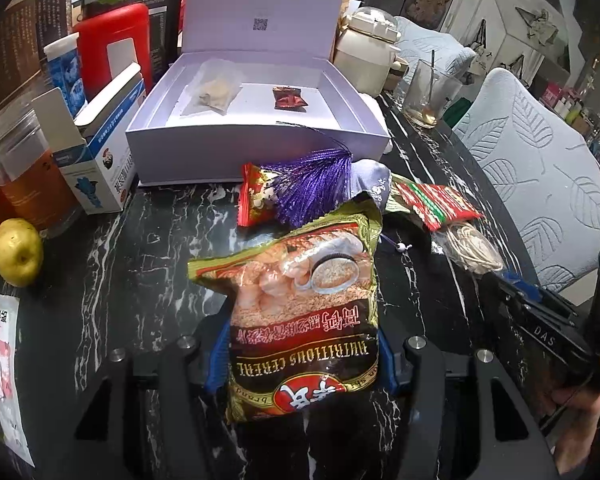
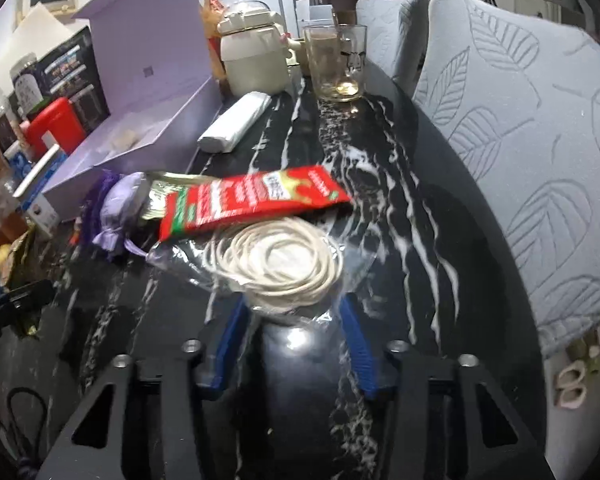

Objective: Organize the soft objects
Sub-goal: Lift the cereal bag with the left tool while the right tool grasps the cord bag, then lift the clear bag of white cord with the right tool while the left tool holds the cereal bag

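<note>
My left gripper (image 1: 300, 360) is shut on a cereal sachet (image 1: 304, 312), green, gold and red, holding it just above the black marble table (image 1: 140, 264). Beyond it lie a red snack packet (image 1: 252, 196), a purple tassel (image 1: 312, 188) on a lavender pouch (image 2: 120, 208), and a long red-green packet (image 2: 252, 200). My right gripper (image 2: 292, 320) is open, its blue pads (image 2: 228, 344) either side of a clear bag of coiled white cord (image 2: 280, 264). The open lavender box (image 1: 256, 140) holds a pale sachet (image 1: 212, 92) and a dark red wrapper (image 1: 288, 98).
A blue-white carton (image 1: 100, 160), red canister (image 1: 112, 44), jars and a yellow pear (image 1: 18, 252) stand left. A cream pot (image 2: 256, 56), glass mug (image 2: 336, 64) and white roll (image 2: 236, 120) sit behind. Padded grey chairs (image 2: 520, 140) line the right table edge.
</note>
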{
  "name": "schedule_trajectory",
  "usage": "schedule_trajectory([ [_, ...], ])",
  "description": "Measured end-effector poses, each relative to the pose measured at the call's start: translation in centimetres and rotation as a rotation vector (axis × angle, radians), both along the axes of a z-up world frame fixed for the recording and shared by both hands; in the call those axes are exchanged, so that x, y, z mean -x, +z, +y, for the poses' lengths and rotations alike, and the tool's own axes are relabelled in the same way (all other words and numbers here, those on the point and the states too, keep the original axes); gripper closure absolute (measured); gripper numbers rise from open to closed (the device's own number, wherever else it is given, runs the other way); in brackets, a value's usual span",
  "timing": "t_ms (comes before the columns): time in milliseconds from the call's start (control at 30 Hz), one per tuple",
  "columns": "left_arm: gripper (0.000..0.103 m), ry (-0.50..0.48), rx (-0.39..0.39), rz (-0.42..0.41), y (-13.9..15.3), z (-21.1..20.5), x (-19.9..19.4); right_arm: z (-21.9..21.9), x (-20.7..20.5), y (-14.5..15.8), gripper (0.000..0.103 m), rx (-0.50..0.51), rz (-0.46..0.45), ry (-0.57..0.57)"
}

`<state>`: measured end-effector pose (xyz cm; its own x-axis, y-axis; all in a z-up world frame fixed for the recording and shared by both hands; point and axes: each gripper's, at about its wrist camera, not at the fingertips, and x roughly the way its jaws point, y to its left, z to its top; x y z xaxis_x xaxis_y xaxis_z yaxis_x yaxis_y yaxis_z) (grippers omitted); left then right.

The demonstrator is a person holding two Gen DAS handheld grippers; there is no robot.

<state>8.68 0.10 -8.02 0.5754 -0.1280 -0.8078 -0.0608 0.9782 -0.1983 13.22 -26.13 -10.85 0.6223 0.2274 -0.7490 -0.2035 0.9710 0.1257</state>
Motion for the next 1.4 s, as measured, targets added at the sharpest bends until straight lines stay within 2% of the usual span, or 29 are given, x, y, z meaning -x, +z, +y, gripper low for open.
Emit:
schedule_trajectory([
  [133,0.046,-0.005,0.004,-0.004,0.1,0.0,0.5,0.0,1.1,0.2,0.068,0.002,-0.009,0.004],
  [400,0.046,-0.003,0.008,-0.011,0.5,0.3,1.7,-0.3,3.5,0.1,0.069,-0.028,0.012,-0.011],
  [667,0.046,-0.024,0.019,-0.019,0.8,-0.2,3.4,-0.9,7.8,0.3,0.068,-0.028,0.053,-0.017],
  [767,0.046,-0.027,0.02,-0.021,0.9,-0.4,4.0,-1.1,9.0,0.2,0.057,-0.029,0.07,-0.023],
  [833,0.046,-0.029,0.019,-0.022,0.9,-0.5,4.3,-1.3,9.5,0.2,0.023,-0.03,0.068,-0.028],
  [900,0.046,-0.031,0.018,-0.023,1.0,-0.5,4.6,-1.3,9.7,0.2,0.012,-0.041,0.042,-0.028],
  [967,0.046,-0.028,0.016,-0.027,1.1,-0.4,4.8,-1.0,9.5,0.3,0.012,-0.033,0.026,-0.021],
  [1033,0.046,-0.024,0.015,-0.032,1.3,-0.3,5.0,-0.5,9.0,0.5,0.005,-0.008,0.01,-0.003],
  [1200,0.046,-0.009,0.014,-0.041,1.5,0.2,5.2,1.2,7.4,0.9,0.0,0.077,-0.04,0.093],
  [1333,0.046,-0.005,0.017,-0.041,1.6,0.4,5.3,2.2,6.3,0.7,0.0,0.107,-0.061,0.24],
  [1400,0.046,-0.007,0.017,-0.042,1.6,0.3,5.3,2.4,5.8,0.5,0.0,0.115,-0.044,0.278],
])
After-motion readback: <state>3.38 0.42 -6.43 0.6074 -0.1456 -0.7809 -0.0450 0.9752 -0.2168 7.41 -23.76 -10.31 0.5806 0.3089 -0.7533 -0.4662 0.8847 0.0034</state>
